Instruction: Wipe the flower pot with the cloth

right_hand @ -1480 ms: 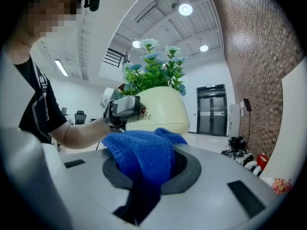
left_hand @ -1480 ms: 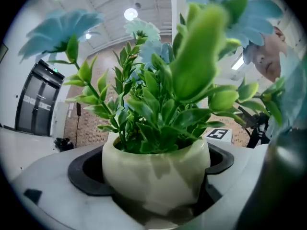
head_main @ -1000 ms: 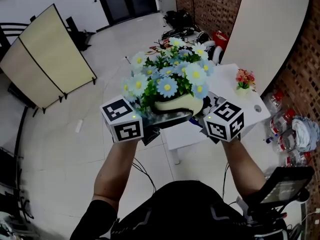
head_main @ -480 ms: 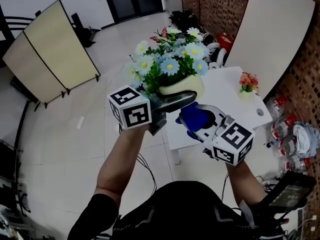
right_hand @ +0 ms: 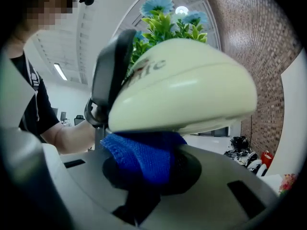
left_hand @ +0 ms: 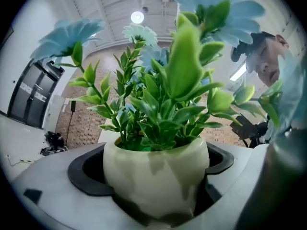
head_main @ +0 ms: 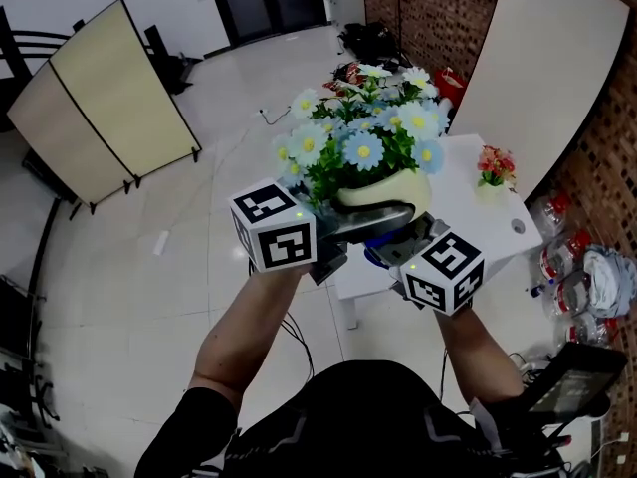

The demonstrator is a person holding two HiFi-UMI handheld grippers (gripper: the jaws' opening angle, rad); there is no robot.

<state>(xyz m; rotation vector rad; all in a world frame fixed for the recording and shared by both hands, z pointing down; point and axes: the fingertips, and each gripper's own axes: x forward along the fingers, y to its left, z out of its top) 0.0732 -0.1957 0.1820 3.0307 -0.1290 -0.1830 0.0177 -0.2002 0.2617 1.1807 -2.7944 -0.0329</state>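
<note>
Half a second ago your right gripper (head_main: 403, 245) hung low and clear of the flower pot (head_main: 383, 193), with the blue cloth (right_hand: 141, 157) in open view beneath it. Now it is back up under the pot, and in the head view only a sliver of blue shows between the gripper and the base. The right gripper view confirms contact: the cloth is bunched against the cream underside of the pot, and the jaws are closed on the cloth itself. Your left gripper (head_main: 343, 229) has not let go. In the left gripper view its jaws are clamped on either side of the pot's body, with the green stems and pale blue daisies rising straight above. The pot is held in the air in front of you, above the near edge of the white table (head_main: 468, 192), and has drifted slightly to your right since the earlier frame. Judgement: this reads as the return of a wiping stroke, so the base is being worked. The sides and the rim probably need their passes next, which calls for a firm left grip while you rub.
</note>
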